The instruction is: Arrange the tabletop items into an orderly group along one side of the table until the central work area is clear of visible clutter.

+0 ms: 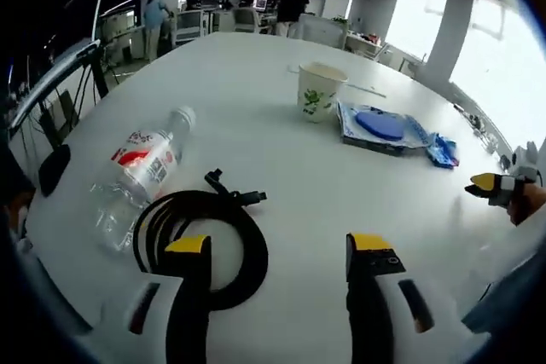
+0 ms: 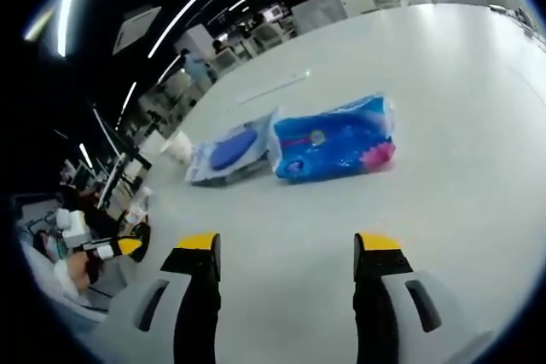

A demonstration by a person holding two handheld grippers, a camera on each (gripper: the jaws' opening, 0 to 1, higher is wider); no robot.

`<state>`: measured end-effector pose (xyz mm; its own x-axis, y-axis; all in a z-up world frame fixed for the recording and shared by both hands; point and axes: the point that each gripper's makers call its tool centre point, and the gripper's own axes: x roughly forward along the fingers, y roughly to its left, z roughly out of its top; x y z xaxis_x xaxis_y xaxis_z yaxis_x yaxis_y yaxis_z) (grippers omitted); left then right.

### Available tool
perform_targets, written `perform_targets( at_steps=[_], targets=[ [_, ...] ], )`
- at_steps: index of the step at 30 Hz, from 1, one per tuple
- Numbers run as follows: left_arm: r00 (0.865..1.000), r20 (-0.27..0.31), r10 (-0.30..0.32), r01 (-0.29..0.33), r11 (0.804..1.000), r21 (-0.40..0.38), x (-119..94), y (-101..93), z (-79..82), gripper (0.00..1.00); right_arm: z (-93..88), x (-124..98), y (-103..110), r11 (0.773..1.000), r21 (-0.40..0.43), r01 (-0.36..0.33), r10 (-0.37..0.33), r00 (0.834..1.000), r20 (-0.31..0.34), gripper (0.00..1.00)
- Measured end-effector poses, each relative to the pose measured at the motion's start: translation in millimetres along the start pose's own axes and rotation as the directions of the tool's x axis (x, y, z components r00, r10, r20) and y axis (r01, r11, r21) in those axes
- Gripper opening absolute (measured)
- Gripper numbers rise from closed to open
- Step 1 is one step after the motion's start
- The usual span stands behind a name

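Hovering open-jawed over the coiled black cable (image 1: 205,232), the left gripper (image 1: 277,249) looks ready to grab; right gripper (image 2: 286,249), also open, faces the blue packet (image 2: 334,141).

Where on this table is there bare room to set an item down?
Bare tabletop lies beyond the paper cup, and between the coiled cable and blue packet. Crowded: the water bottle beside the cable; the cup beside the packets.

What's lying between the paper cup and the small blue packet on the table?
In the left gripper view, a clear pouch holding a blue disc lies between the paper cup and the small blue packet.
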<state>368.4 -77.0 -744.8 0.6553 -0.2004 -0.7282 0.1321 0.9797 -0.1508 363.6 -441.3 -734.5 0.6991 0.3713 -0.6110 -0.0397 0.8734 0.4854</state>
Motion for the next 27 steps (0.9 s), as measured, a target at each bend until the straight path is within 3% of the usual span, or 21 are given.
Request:
perform_targets(
  at_steps=[5,7,8,9,13,16,17,24,27],
  targets=[
    [0.999,-0.050,0.011,-0.008,0.999,0.049,7,4.3,-11.0,0.53,-2.6,-6,-8,0.999,0.033,0.016,-0.017,1.000,0.007,0.60],
    [0.999,-0.048,0.012,-0.010,0.999,0.047,9,4.6,-12.7,0.51,-4.7,-7,-9,0.998,0.058,0.018,-0.019,1.000,0.008,0.59],
    [1.000,0.006,0.020,-0.020,0.997,0.068,10,6.7,-3.1,0.49,-4.6,-7,-8,0.998,0.064,0.019,-0.019,1.000,0.009,0.59],
    [0.999,-0.025,0.039,-0.037,0.998,0.057,8,9.2,-7.8,0.47,-4.0,-8,-7,0.998,0.064,0.019,-0.020,1.000,0.010,0.59],
    [0.999,0.003,0.052,-0.052,0.995,0.082,6,11.6,-10.0,0.37,-1.2,-7,-6,0.998,0.055,0.013,-0.014,1.000,0.020,0.58],
    [0.999,0.005,0.043,-0.044,0.995,0.093,7,16.3,-12.3,0.09,-2.8,-6,-3,0.998,0.061,0.004,-0.005,1.000,0.019,0.57],
    [0.999,0.025,0.031,-0.033,0.996,0.081,8,15.1,-9.8,0.09,-4.2,-6,-3,0.998,0.061,0.002,-0.003,1.000,0.017,0.57],
    [0.999,0.002,0.032,-0.032,0.997,0.064,7,14.7,-11.5,0.07,-6.5,-11,-4,0.996,0.091,0.002,-0.005,1.000,0.024,0.55],
    [0.999,-0.003,0.040,-0.040,0.993,0.115,2,11.3,-8.1,0.04,-3.7,-12,-4,0.995,0.096,0.002,-0.006,0.999,0.037,0.55]
  ],
)
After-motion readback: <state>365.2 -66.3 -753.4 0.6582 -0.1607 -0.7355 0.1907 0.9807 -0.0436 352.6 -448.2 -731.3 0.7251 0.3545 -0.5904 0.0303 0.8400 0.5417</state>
